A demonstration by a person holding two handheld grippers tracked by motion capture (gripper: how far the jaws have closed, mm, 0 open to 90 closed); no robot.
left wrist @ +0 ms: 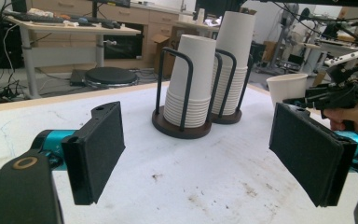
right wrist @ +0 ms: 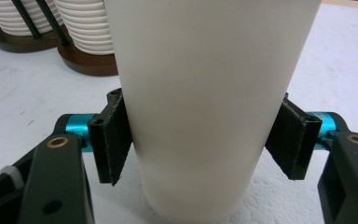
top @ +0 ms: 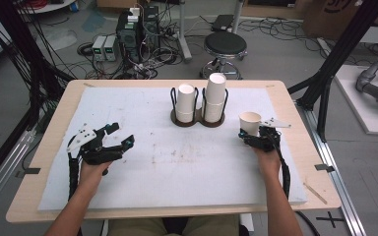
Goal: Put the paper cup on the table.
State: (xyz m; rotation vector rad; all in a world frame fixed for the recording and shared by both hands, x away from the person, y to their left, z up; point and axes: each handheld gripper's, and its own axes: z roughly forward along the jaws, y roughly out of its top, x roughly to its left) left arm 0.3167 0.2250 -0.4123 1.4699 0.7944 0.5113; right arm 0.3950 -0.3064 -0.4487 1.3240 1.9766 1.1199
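A single white paper cup (top: 250,120) stands upright on the white mat (top: 142,113) at the right, and my right gripper (top: 250,133) has its jaws on either side of it. In the right gripper view the black pads (right wrist: 114,140) touch the cup (right wrist: 205,93) low on its wall. My left gripper (top: 120,135) hovers over the left of the mat, open with nothing between its wide-set pads (left wrist: 98,149). The cup (left wrist: 286,88) and the right gripper (left wrist: 326,95) appear far off in the left gripper view.
A dark double holder (top: 197,120) with black wire loops stands at the back centre and carries two stacks of white cups (top: 185,101), (top: 215,96). The mat covers a wooden table (top: 295,142). A stool (top: 225,46), computers and cables lie beyond.
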